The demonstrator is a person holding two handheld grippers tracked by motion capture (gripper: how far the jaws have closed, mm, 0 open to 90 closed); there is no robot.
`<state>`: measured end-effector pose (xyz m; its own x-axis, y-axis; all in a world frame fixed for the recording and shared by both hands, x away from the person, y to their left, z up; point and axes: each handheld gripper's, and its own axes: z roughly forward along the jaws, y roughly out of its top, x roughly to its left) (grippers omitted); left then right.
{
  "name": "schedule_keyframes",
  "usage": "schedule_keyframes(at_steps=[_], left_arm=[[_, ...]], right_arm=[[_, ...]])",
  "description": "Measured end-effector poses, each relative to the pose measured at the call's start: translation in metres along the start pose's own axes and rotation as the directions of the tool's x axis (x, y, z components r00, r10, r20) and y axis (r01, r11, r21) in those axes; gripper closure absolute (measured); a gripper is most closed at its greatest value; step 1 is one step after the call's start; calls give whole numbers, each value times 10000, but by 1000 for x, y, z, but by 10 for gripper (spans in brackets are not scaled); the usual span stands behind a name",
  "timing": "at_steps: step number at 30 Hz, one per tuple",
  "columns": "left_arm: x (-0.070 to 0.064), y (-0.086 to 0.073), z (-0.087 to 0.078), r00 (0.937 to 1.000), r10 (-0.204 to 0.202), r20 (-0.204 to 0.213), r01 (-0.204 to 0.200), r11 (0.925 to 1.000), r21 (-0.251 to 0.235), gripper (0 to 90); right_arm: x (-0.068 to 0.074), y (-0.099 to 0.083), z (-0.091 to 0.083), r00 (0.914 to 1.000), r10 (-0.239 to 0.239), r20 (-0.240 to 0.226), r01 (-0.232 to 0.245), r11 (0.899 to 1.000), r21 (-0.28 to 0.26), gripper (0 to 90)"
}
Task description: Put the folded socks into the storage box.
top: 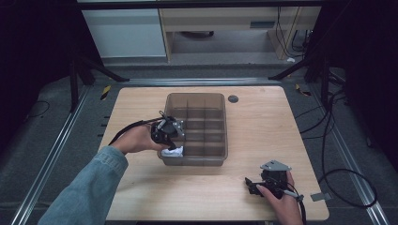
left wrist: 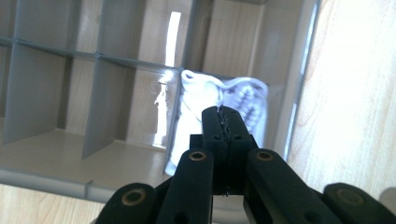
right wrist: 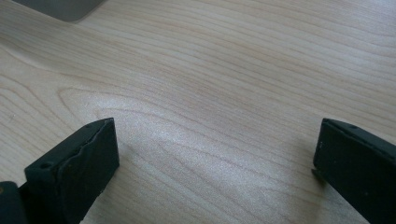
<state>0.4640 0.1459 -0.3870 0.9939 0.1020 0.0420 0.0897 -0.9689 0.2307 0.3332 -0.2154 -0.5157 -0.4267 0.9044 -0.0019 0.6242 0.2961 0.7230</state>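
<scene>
Wooden table, largest thing in the high view, bare but for a few items. At its centre, a translucent grey divided bin, grid of compartments, long axis running 12 to 6 o'clock. Small dark round disc just off the bin's 1 o'clock corner.

Left gripper hovering at the bin's 7 o'clock corner, jaws pressed together with no gap, seen clearly in the left gripper view. Whether pinching an edge of anything, impossible to tell. White crumpled cloth lying in the nearest left compartment, at the jaw tips or just beyond them.

Right gripper resting low at the table's 5 o'clock, well apart from the bin, jaws spread wide over bare wood.

Judged progress: cloth already inside its compartment; placement looks nearly done. Left to do, probably: withdrawing from the bin. All other compartments apparently empty.
</scene>
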Motion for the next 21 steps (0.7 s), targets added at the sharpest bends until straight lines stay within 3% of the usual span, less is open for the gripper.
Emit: schedule_keyframes(at_steps=[6, 21], left_arm=[[-9, 5, 5, 9987, 401, 312, -409, 9989, 249, 893], [5, 14, 38, 10000, -23, 4, 23, 9969, 782, 897]], right_arm=[[0, 0, 0, 10000, 0, -1, 0, 10000, -1, 3], [0, 0, 0, 10000, -12, -6, 12, 10000, -7, 3]])
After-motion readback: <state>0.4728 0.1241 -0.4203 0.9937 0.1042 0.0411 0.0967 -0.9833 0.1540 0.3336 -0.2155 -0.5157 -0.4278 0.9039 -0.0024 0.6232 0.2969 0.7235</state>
